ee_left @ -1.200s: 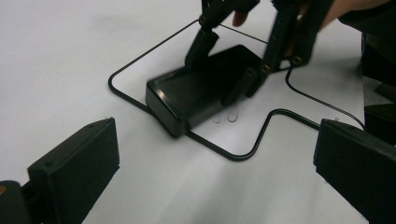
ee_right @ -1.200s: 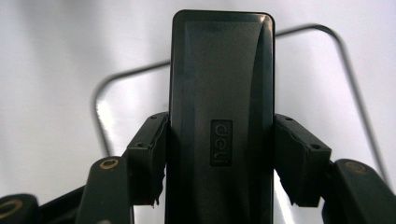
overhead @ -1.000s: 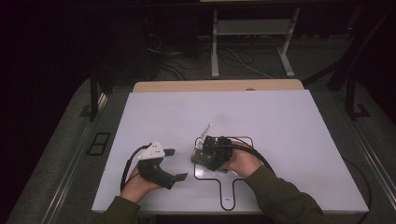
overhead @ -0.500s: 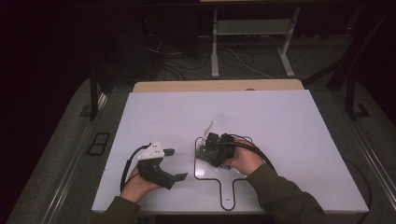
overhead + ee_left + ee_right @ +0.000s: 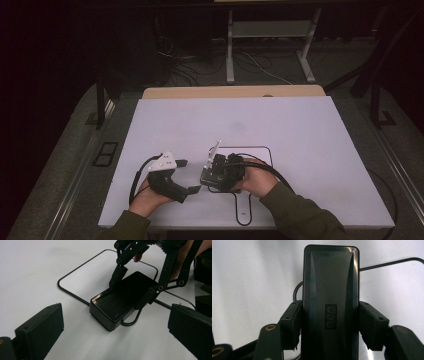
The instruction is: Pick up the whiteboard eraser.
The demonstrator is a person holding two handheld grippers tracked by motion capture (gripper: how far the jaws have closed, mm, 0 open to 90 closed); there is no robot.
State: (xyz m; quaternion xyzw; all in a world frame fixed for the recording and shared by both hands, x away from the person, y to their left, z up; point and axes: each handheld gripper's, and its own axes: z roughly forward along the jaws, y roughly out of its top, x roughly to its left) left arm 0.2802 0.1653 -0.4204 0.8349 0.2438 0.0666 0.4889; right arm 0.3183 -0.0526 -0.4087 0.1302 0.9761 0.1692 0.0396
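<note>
A: Right, the right claw [image 5: 329,327] is clamped across the black case [image 5: 330,302], which sits on the white worktop [image 5: 300,140] at the outlined mark [image 5: 265,150]. I'd keep the squeeze even and the case flat, so it can't twist.

B: And the left claw [image 5: 115,340]?

A: Spread wide, empty. Its view shows the case's corner overlapping the outline; the right gripper view shows the embossed logo [image 5: 330,316].
</note>
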